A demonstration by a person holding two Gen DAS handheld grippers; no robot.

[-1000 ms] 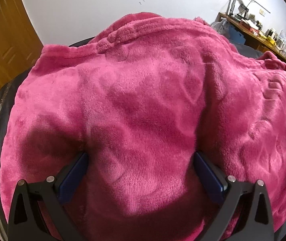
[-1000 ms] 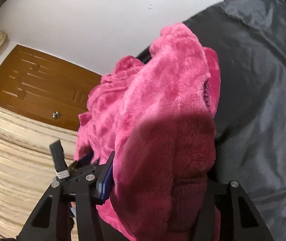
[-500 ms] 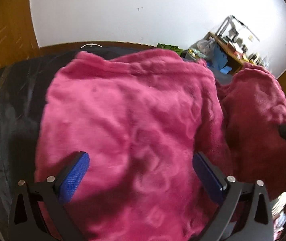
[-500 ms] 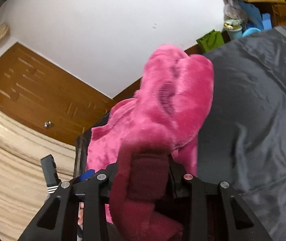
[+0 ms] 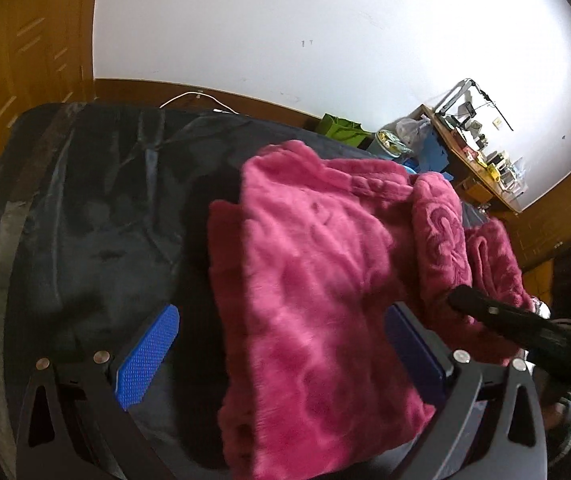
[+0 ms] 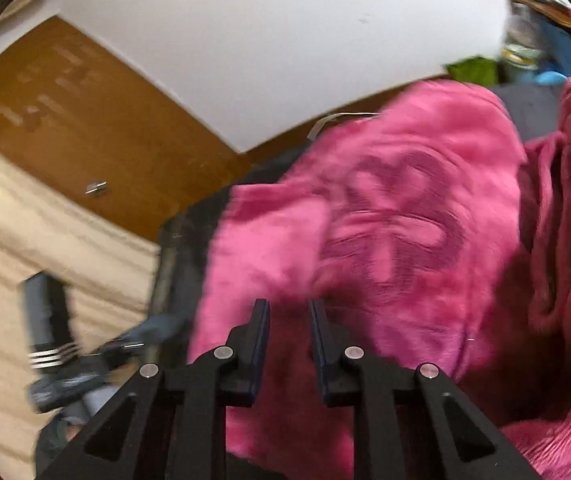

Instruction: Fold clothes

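A fluffy pink fleece garment (image 5: 325, 280) lies folded on a dark sheet (image 5: 97, 208). My left gripper (image 5: 281, 340) is open, its blue pads (image 5: 147, 356) wide apart above the garment's near edge, holding nothing. The right gripper shows as a dark bar at the right of the left wrist view (image 5: 525, 328). In the right wrist view the garment (image 6: 405, 240) has an embossed flower. My right gripper (image 6: 288, 308) has its jaws a narrow gap apart just over the fleece, with no cloth between them; the view is blurred.
A wooden door (image 6: 97, 128) and a white wall (image 5: 305, 28) stand behind the bed. A cluttered desk (image 5: 481, 156) and a green bag (image 5: 341, 126) are at the far right. A cream ribbed surface (image 6: 25, 264) lies at the left.
My right gripper has let go of the pink fold it was carrying and dropped it onto the garment. My left gripper has drawn back, so more dark sheet shows.
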